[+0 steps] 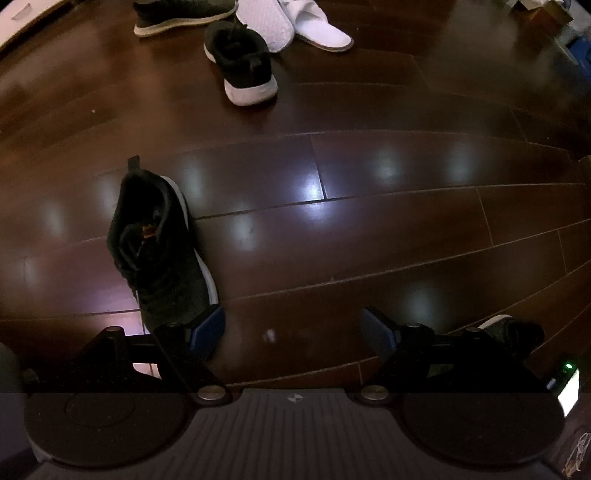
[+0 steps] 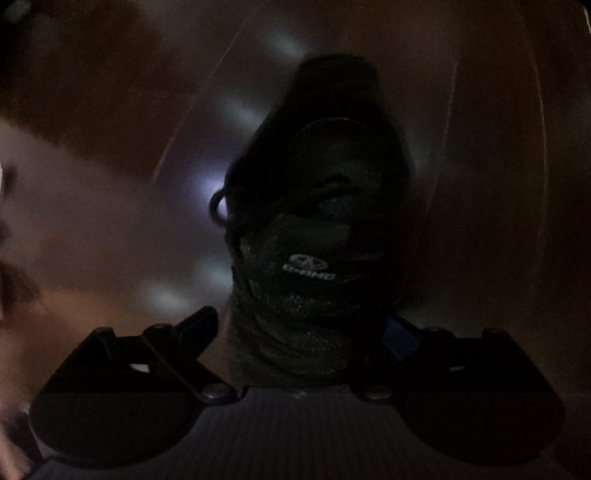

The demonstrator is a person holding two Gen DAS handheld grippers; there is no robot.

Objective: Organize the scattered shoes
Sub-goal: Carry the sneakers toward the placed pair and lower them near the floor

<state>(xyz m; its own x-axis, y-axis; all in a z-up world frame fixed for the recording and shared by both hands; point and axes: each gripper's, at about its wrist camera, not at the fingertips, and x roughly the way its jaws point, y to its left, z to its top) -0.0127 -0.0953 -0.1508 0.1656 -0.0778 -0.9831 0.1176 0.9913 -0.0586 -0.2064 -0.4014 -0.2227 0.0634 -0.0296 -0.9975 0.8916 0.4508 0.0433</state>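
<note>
Knit fabric of a dark shoe (image 2: pixel 310 266) fills the space between the fingers of the right gripper (image 2: pixel 299 332). The shoe is at the jaws, with its toe part between them, but the picture is dark and blurred, so I cannot tell if the fingers press it or only stand around it. I judge this shoe to be light, with a soft upper that gives under pressure and a stiffer sole. A hold across the sole edge or at the firm heel would be safer than on the knit, which can fold and slip.

The left gripper (image 1: pixel 293 332) is released, its blue pads wide apart with only bare wooden floor (image 1: pixel 406 229) between them. Just beside its left finger lies a black sneaker (image 1: pixel 162 251) with a white sole, resting on the floor. Its open collar or heel loop looks like a good place to take hold.

Farther away, well apart from the grippers, another black sneaker (image 1: pixel 243 62) stands with its heel toward the camera, near a third dark shoe (image 1: pixel 181 14) and a pair of white slippers (image 1: pixel 295 26), very soft and thin.

No rack, box or other container for shoes is visible.
</note>
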